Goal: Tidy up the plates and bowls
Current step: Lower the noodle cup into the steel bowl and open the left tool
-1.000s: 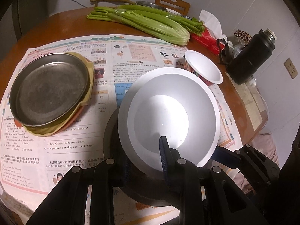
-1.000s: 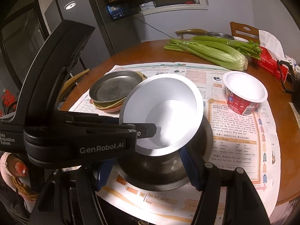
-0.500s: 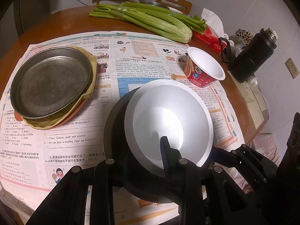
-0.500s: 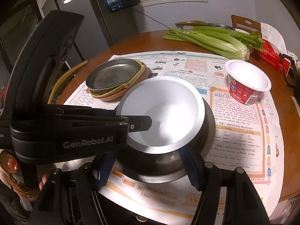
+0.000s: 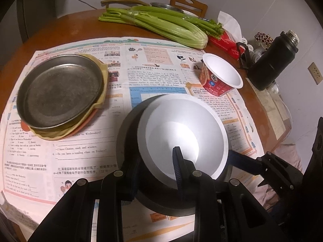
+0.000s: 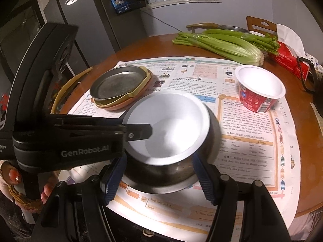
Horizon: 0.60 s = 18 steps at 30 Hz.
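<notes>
I look down on a round wooden table [image 6: 161, 46] spread with printed newspaper sheets [image 5: 141, 64]. My left gripper [image 5: 157, 165] is pinched tight on the near rim of the white bowl [image 5: 187, 129], which sits nested in the dark metal bowl [image 6: 167, 173]. My right gripper [image 6: 159, 173] clasps that metal bowl from both sides, pads on its wall. To the left lies a stack of plates [image 5: 60, 92] — a grey metal one on top. A red paper cup [image 6: 260, 89] stands to the right. Celery [image 5: 161, 24] lies at the far edge, beside a red tissue box [image 6: 290, 60] and a black flask [image 5: 272, 62]. Behind are pale walls, chair backs and a grey fridge [image 6: 90, 20].
</notes>
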Each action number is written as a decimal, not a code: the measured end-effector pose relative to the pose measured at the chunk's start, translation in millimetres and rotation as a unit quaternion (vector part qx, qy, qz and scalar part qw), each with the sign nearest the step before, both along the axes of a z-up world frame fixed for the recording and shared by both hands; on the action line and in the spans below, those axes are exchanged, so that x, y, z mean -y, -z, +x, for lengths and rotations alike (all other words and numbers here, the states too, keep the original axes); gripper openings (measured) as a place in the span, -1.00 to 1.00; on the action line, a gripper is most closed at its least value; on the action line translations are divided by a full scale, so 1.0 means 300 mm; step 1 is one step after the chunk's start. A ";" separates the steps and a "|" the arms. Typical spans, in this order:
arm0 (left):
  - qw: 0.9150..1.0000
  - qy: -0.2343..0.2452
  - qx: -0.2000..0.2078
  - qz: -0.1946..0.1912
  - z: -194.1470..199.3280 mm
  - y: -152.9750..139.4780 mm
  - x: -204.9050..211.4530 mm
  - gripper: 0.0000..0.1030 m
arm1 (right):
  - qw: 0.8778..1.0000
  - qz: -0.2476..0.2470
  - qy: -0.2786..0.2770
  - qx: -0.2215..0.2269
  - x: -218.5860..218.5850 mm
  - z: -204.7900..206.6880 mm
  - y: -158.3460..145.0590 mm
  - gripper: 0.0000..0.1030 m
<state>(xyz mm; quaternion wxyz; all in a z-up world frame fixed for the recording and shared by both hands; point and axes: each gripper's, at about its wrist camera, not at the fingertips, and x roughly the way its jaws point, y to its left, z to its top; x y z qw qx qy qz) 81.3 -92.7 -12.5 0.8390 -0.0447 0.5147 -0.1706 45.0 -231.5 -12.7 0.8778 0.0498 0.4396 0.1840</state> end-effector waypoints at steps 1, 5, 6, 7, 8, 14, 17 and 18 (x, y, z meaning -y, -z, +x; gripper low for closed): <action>1.000 -0.001 0.002 -0.002 -0.001 -0.004 -0.004 -0.41 | 1.000 0.001 0.003 0.003 0.009 -0.001 -0.006 0.31; 1.000 -0.006 0.008 -0.005 -0.006 -0.021 -0.014 -0.39 | 1.000 0.003 0.011 0.010 0.026 -0.004 -0.021 0.31; 1.000 -0.006 0.010 -0.006 -0.007 -0.025 -0.014 -0.38 | 1.000 0.004 0.012 0.012 0.030 -0.005 -0.025 0.31; 1.000 -0.007 0.011 -0.007 -0.010 -0.030 -0.015 -0.34 | 1.000 0.005 0.013 0.014 0.033 -0.007 -0.030 0.31; 1.000 -0.007 0.012 -0.009 -0.012 -0.036 -0.016 -0.27 | 1.000 0.007 0.015 0.018 0.037 -0.010 -0.036 0.31; 1.000 -0.011 0.028 -0.004 -0.025 -0.061 -0.020 -0.20 | 0.999 0.014 0.023 0.043 0.055 -0.025 -0.069 0.31; 0.999 -0.015 0.041 0.006 -0.031 -0.078 -0.017 -0.13 | 0.998 0.018 0.028 0.054 0.068 -0.028 -0.081 0.31; 0.999 -0.018 0.049 0.014 -0.035 -0.086 -0.016 -0.10 | 0.998 0.020 0.030 0.057 0.072 -0.030 -0.085 0.31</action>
